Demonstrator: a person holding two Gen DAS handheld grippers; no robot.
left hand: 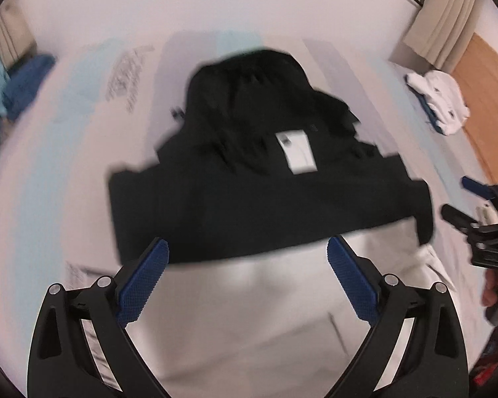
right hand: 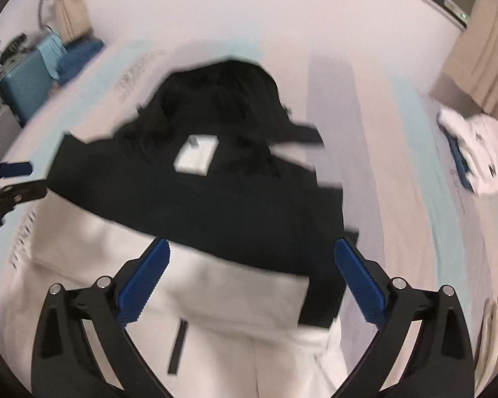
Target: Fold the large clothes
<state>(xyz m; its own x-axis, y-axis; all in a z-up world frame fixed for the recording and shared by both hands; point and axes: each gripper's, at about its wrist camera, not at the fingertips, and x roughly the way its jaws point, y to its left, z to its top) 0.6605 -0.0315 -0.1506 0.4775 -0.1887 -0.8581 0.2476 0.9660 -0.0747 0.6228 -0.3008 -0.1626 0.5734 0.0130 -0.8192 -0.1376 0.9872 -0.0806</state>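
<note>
A large jacket lies spread on the bed. Its hood and upper half are black, with a white label below the hood, and its near half is white. In the right wrist view the black part lies above the white part, which has a dark pocket slit. My left gripper hangs open above the black-white border, with nothing between its blue pads. My right gripper is also open and holds nothing. It hovers over the jacket's right side. The picture is motion-blurred.
The jacket rests on a pale bed sheet with light blue stripes. Folded white clothes sit at the bed's right edge, by a wooden floor. Blue clothes and a blue suitcase stand at the far left. A hand shows at the right.
</note>
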